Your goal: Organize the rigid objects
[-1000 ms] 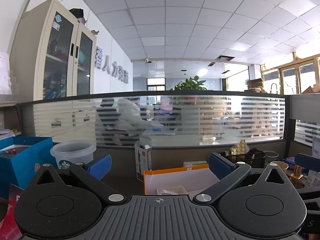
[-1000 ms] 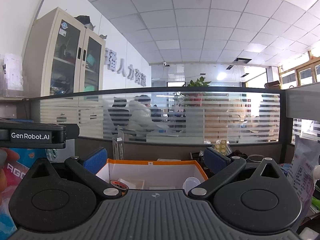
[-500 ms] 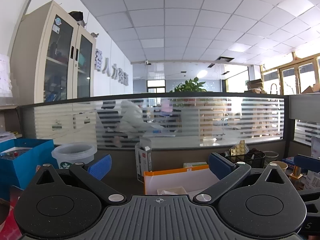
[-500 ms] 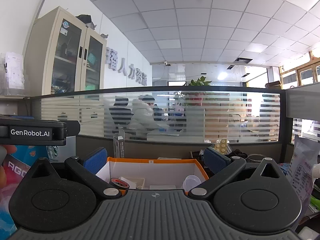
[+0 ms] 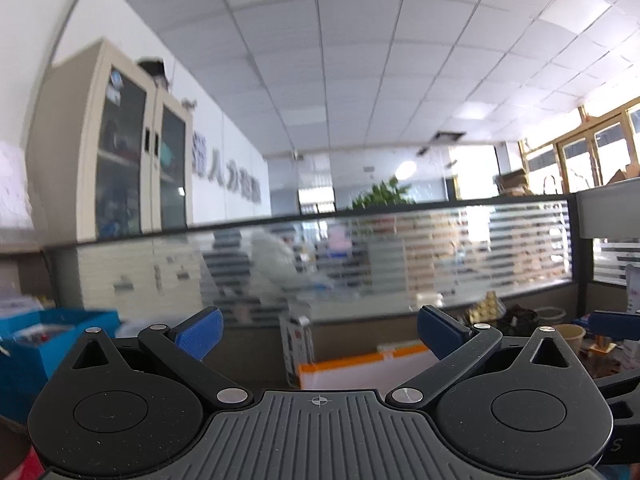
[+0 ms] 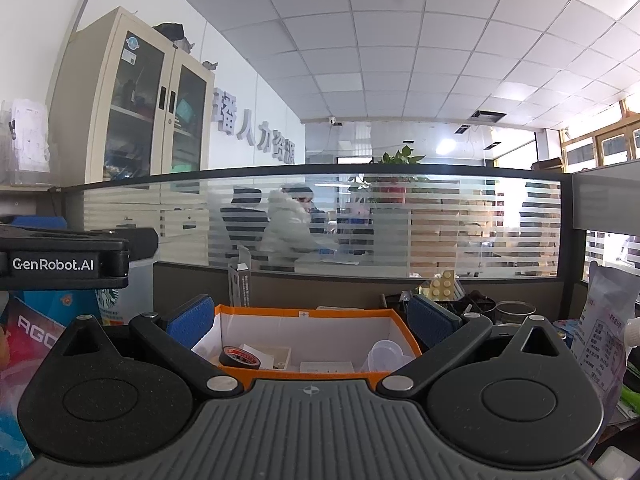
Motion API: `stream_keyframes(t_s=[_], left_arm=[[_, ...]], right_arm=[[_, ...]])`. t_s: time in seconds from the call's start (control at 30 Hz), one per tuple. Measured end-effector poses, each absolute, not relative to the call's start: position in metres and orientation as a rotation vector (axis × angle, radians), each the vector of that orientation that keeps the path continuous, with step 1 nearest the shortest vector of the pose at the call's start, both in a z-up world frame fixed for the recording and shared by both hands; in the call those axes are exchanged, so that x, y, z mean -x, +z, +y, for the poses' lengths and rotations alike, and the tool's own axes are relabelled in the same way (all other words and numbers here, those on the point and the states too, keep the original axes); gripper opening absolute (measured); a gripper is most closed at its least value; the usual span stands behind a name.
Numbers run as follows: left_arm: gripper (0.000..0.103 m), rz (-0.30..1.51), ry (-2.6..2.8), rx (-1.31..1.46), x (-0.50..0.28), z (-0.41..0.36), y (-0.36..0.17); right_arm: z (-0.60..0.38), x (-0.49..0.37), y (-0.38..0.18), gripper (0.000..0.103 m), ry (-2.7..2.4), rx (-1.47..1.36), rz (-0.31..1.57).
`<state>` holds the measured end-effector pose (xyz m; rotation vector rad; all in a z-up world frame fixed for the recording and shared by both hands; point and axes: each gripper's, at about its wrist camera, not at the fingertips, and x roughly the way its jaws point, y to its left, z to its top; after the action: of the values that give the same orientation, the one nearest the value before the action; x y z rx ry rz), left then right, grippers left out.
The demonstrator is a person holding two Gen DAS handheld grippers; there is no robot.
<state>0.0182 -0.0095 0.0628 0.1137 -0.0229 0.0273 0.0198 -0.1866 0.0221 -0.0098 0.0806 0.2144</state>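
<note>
Both grippers, left gripper (image 5: 318, 330) and right gripper (image 6: 310, 316), hang spread and empty; lowering blindly could clip the orange-rimmed box (image 6: 304, 313) edge.

Each black gripper (image 6: 308, 320) has blue ribbed pads (image 6: 188, 320) and silver pivot screws.

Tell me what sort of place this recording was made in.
Most likely an open-plan office. A frosted glass desk partition runs across the view, a tall cabinet with glass doors stands against the wall, and a suspended tile ceiling runs overhead. An orange-rimmed box of small items sits on the cluttered desk.
</note>
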Motion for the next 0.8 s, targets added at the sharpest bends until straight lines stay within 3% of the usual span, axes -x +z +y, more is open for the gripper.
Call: stream_keyframes(t_s=[0.8], left_arm=[[0.103, -0.043, 0.06, -0.068, -0.01, 0.011, 0.044]], right_arm=[[-0.175, -0.018, 0.012, 0.103, 0.242, 0.034, 0.115]])
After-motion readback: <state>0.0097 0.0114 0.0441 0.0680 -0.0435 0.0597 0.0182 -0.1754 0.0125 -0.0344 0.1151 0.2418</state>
